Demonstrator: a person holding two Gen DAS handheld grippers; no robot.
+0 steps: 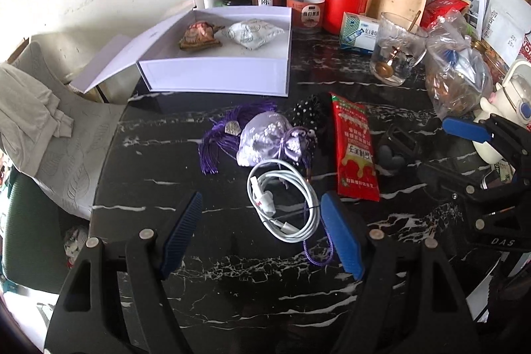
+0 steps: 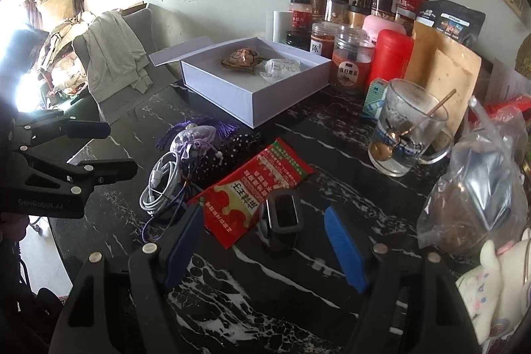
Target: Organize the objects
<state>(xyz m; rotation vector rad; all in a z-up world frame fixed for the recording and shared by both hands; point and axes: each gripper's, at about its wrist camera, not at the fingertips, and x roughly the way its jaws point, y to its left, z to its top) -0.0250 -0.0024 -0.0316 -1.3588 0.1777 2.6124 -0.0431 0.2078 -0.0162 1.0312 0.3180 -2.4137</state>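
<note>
On the black marble table [image 1: 232, 271], a coiled white cable [image 1: 285, 201] lies just ahead of my open left gripper [image 1: 261, 199], with nothing between the fingers. Beyond it are a lilac pouch [image 1: 265, 140], a purple tassel [image 1: 215, 138], a dotted black item [image 1: 307, 113] and a red packet [image 1: 355, 148]. An open white box [image 1: 215, 75] at the back holds a turtle-like ornament [image 1: 199, 35] and a white sachet [image 1: 252, 32]. My right gripper [image 2: 264, 213] is open over a small black device [image 2: 283, 214] beside the red packet [image 2: 255, 184], not touching either.
Jars and a red canister [image 1: 346, 2] crowd the back wall. A glass mug with a spoon [image 2: 411, 135], a filled plastic bag [image 2: 481, 188] and a plush toy [image 2: 488, 284] stand on the right. A chair draped with grey cloth [image 1: 30, 115] is at the left edge.
</note>
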